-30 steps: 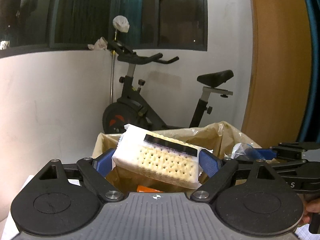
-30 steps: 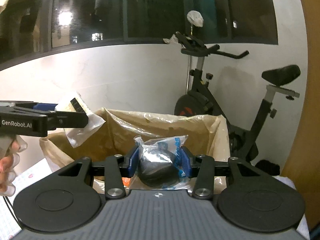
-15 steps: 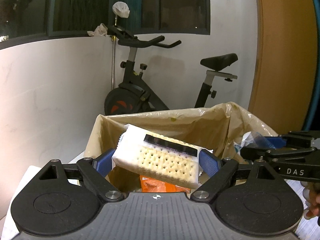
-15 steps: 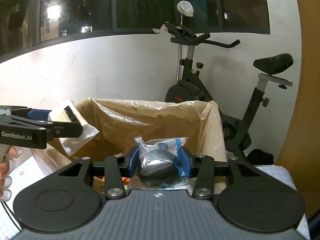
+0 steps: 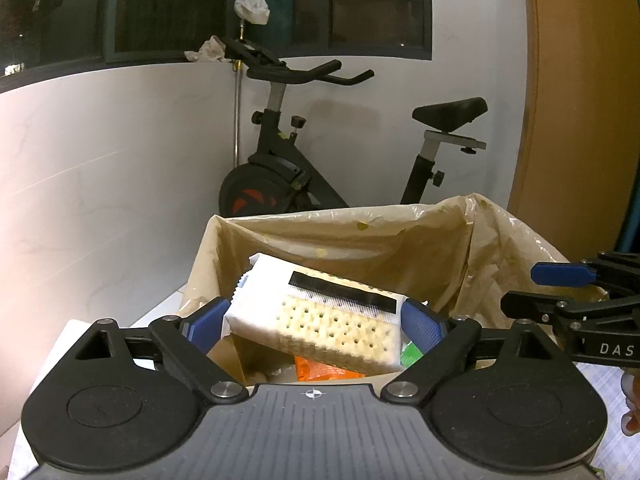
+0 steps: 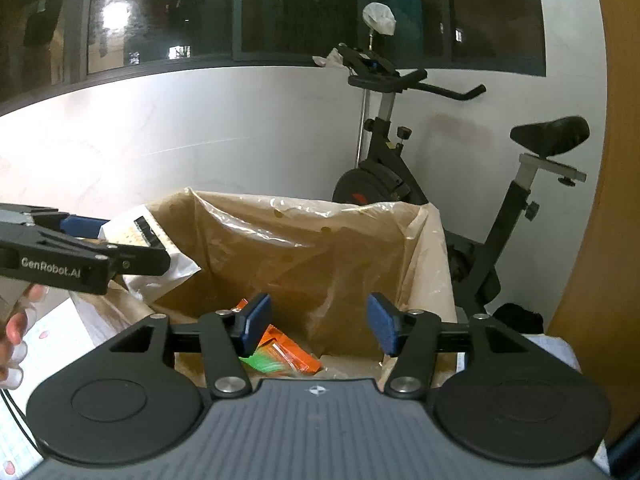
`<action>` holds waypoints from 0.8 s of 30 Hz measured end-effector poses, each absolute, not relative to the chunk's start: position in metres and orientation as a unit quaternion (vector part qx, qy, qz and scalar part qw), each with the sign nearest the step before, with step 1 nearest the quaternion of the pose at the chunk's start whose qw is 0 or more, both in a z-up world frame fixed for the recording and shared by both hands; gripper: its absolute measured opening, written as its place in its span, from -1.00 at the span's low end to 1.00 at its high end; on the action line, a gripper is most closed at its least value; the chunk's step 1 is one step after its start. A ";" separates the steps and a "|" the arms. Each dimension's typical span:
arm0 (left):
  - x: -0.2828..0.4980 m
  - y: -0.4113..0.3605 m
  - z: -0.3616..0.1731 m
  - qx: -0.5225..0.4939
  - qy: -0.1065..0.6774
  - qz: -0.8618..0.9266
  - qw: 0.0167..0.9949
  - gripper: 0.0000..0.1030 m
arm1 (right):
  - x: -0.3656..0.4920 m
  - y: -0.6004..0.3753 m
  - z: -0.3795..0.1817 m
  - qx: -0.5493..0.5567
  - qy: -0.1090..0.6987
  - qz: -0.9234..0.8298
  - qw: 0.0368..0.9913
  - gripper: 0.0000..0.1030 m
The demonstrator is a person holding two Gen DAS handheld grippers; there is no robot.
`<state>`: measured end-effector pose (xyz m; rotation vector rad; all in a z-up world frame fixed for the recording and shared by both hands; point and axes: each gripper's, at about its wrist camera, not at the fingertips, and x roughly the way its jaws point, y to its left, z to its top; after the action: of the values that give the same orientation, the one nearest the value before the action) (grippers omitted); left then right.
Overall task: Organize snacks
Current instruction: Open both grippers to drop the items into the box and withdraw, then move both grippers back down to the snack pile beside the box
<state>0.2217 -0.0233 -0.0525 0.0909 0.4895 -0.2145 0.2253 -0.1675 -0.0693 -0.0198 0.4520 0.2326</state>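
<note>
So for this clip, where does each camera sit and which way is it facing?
Left wrist: on the left gripper, looking forward and slightly down into the lined box; its fingers clamp the cracker pack; the right gripper enters at right.
Right wrist: on the right gripper, facing the same box; its fingers stand open and empty above an orange packet; the left gripper and the person's fingertips show at left.
Shared: box, cracker pack, orange packet, exercise bike, window, white wall.
</note>
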 end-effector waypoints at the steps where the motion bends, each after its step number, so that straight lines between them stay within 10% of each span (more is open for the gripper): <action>1: 0.221 -0.023 -0.051 0.045 0.241 -0.106 0.964 0.82 | 0.224 -0.167 -0.069 -0.011 0.222 0.116 0.968 0.11; 24: 0.155 0.027 -0.010 0.022 0.185 -0.083 0.979 0.82 | 0.154 -0.193 -0.053 0.048 0.190 0.109 0.975 0.11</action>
<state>0.1550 0.0268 -0.0102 0.0434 0.3726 -0.1669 0.1535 -0.1929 -0.0535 0.0973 0.3838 0.2193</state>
